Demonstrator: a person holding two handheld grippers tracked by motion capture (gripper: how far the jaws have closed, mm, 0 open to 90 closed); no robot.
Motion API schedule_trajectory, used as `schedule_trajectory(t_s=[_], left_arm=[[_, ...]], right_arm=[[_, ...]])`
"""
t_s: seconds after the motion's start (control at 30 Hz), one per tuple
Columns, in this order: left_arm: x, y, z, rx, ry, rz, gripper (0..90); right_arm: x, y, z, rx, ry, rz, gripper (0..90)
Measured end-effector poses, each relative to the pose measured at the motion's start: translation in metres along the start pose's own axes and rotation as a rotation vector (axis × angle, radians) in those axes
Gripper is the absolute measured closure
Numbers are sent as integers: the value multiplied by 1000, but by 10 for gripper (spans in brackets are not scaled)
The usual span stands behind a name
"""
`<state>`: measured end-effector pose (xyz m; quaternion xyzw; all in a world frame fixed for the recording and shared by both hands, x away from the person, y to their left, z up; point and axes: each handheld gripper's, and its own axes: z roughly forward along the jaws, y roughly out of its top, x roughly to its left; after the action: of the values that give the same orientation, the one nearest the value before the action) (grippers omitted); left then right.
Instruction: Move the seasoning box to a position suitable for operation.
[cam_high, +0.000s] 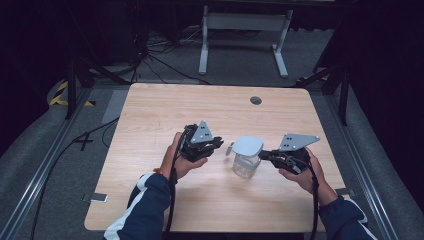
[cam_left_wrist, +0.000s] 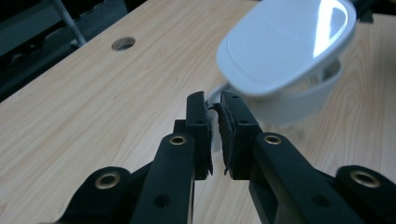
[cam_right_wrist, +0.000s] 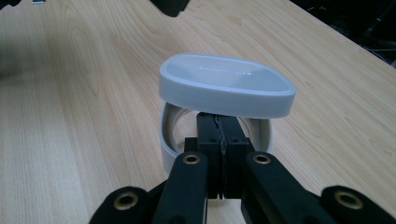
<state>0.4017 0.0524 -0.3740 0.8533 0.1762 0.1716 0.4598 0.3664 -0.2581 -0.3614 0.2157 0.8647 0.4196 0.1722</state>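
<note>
Near the table's (cam_high: 150, 107) middle sat a clear container (cam_high: 246, 166), its white lid (cam_high: 248, 146) tilted up. Right gripper (cam_high: 264, 154) was clamped on the rim, probably steadying it. Left gripper (cam_high: 218, 143) pinched a lid tab, jaws nearly together, likely to pry.

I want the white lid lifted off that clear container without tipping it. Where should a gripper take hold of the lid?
Grip the lid by its thick vertical rim, jaws across the edge, coming level from the side. It sits tilted above the white collar, so the raised edge facing the right gripper seems easiest to pinch.
</note>
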Motion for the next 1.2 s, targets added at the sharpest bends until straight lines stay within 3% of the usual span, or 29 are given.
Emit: schedule_trajectory(t_s=[0.2, 0.3, 0.5, 0.6, 0.63, 0.97, 1.2], left_arm=[[-4, -33, -21, 60, 27, -19, 810], [-5, -49, -33, 93, 65, -19, 796], [-5, -85, -60, 106, 111, -97, 790], [-6, -97, -66, 125, 120, -110, 789], [-8, -109, -70, 150, 130, -128, 787], [-19, -137, -83, 197, 131, -172, 758], [-27, -147, -89, 218, 121, -193, 741]], right_arm=[[-3, 2, -2, -24, -15, 1, 894], [-6, 4, -4, -38, -21, 5, 894], [-8, 8, 0, -50, -28, 1, 894], [-9, 10, 2, -66, -29, 3, 894], [-10, 12, 5, -70, -24, 2, 894], [-13, 24, 15, -92, -13, -16, 894], [-14, 31, 27, -89, -6, -21, 894]])
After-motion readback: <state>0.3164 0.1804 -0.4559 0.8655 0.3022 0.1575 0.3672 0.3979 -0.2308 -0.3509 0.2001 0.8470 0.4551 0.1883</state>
